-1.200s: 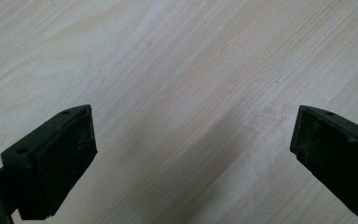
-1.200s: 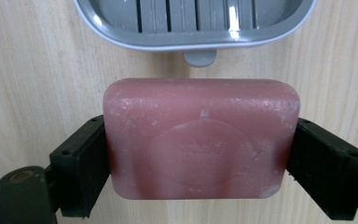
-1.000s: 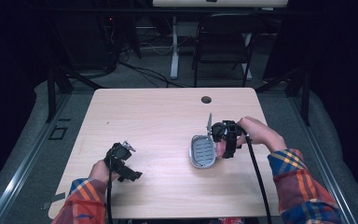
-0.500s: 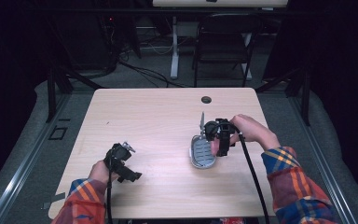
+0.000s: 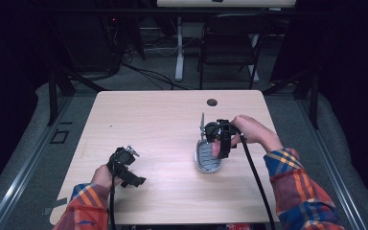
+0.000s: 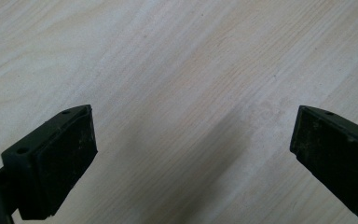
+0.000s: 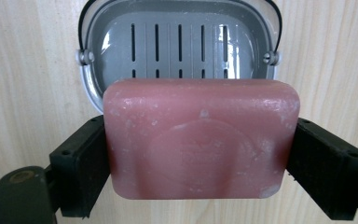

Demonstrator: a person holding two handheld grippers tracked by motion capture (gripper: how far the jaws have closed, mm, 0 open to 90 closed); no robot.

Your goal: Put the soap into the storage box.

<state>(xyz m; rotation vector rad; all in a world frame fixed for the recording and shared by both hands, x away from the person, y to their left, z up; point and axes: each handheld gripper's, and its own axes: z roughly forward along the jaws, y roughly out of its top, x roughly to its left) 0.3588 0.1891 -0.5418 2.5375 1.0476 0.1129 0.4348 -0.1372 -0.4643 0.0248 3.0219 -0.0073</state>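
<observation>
We are holding the pink soap bar (image 7: 200,142) clamped across its long axis in the right tool (image 7: 200,154). The grey soap dish (image 7: 179,44) is lying just beyond it, toward the top of the frame, lid open. The left tool (image 6: 191,154) is waiting wide and empty over the surface (image 5: 163,124), lower left.

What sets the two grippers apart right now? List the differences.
The left gripper stands open with nothing between its jaws; the right gripper is shut on a pink soap bar. The left gripper has bare table under it; the right hangs over a grey slotted soap dish. Both have black jaws and are hand-held.
</observation>
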